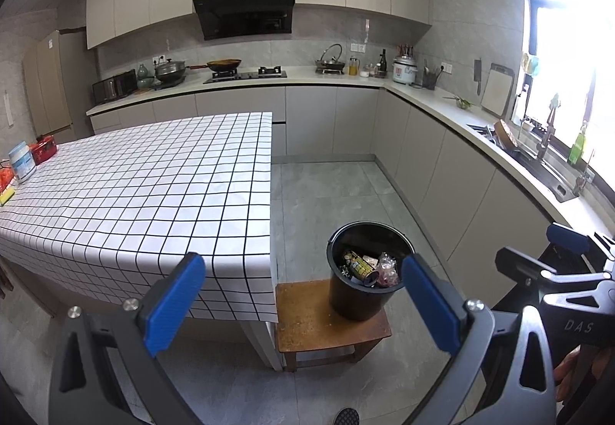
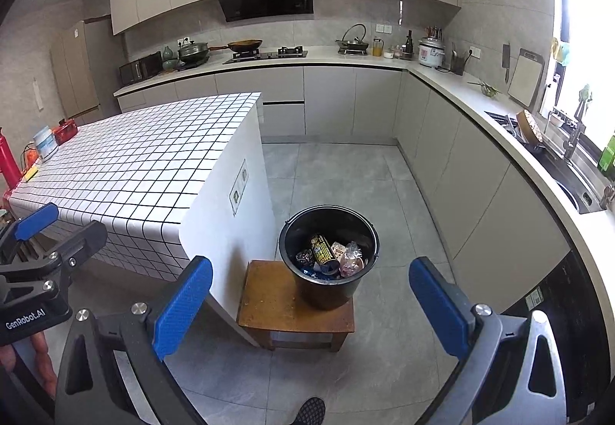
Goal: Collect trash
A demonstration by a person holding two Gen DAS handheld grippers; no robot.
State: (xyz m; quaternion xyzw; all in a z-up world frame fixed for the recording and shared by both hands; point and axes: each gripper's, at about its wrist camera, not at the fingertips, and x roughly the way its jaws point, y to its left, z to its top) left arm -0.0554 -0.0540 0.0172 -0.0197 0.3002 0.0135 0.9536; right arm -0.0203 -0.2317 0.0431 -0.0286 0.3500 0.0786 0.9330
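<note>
Only right-wrist view shows table (image 2: 134, 163) end panel's socket (image 2: 239, 186).

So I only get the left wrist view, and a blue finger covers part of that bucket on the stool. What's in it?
Observer: The right wrist view shows the black bucket whole. It holds a yellow-and-black can, a crumpled clear wrapper and smaller scraps.
Operator: Anything else hidden from me?
Observer: The table has a white end panel with a small framed plate on it.
Operator: And further left?
Observer: A red bottle stands by the table's left edge.
</note>
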